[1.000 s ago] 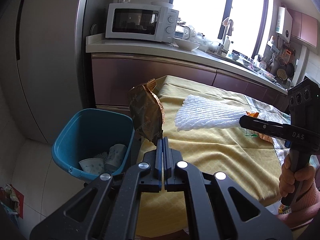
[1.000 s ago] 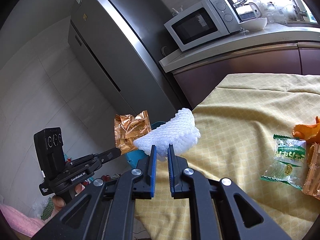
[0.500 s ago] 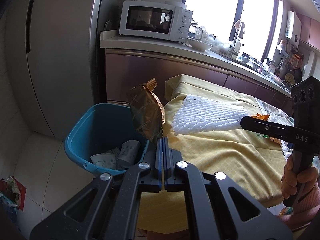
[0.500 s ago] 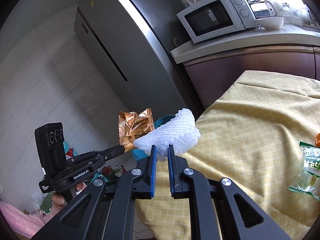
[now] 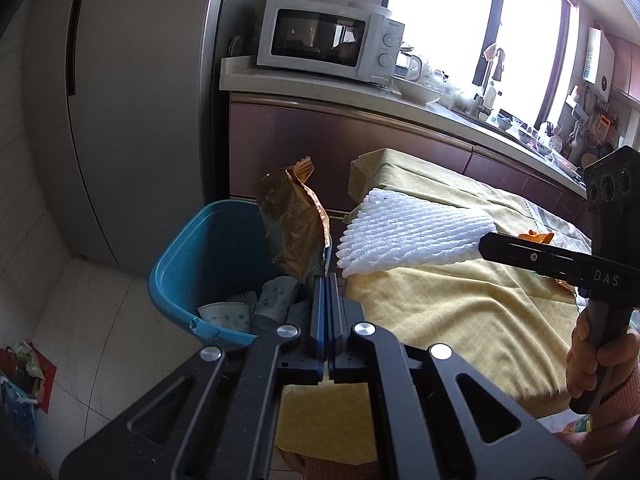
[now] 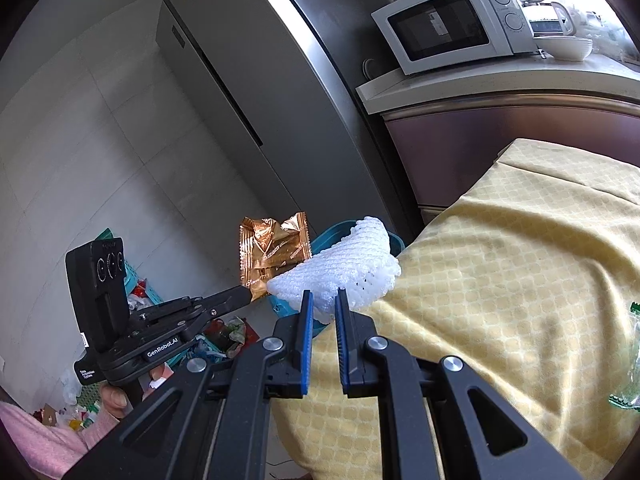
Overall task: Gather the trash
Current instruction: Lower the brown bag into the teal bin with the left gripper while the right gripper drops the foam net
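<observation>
Right now I have trash in both hands. My left hand-held gripper (image 5: pixel 326 280) is clamped tight on the bottom corner of a gold snack wrapper (image 5: pixel 294 228), which stands up from the fingers over the near-right rim of the blue bin (image 5: pixel 180 264); I judge that's so it falls inside on release. My right hand-held gripper (image 6: pixel 323 300) pinches one end of a white foam net (image 6: pixel 340 268), held level above the left edge of the surface (image 6: pixel 500 264), just beside the bin and not yet over it. Paper cups (image 5: pixel 276 300) already lie inside the bin. A green packet (image 6: pixel 630 360) waits far right on the yellow cloth, so the job isn't done.
</observation>
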{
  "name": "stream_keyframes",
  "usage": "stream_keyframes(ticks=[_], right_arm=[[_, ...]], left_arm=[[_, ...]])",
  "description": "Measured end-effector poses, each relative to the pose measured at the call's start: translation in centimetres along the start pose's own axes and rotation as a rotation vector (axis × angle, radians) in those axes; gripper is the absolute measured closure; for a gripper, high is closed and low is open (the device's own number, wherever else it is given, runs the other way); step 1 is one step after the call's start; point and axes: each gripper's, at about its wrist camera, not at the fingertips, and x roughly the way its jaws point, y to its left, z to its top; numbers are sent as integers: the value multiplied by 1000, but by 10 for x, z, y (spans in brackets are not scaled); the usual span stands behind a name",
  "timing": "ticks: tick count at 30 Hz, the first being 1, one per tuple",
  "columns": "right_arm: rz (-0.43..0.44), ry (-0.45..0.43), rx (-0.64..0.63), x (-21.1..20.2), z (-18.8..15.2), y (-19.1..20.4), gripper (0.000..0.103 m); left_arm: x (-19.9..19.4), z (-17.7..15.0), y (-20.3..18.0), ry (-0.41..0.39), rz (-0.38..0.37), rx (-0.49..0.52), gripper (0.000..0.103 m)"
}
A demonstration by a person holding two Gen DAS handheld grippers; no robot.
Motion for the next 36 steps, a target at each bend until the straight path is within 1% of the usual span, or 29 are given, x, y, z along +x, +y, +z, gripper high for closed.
stream_keyframes(ticks=[10, 36], right_arm=[[-8, 34, -20, 17, 4, 5, 93], [-33, 89, -50, 45, 10, 14, 93]], left_arm=[[5, -4, 13, 14, 19, -22, 102], [22, -8, 24, 47, 45, -47, 102]])
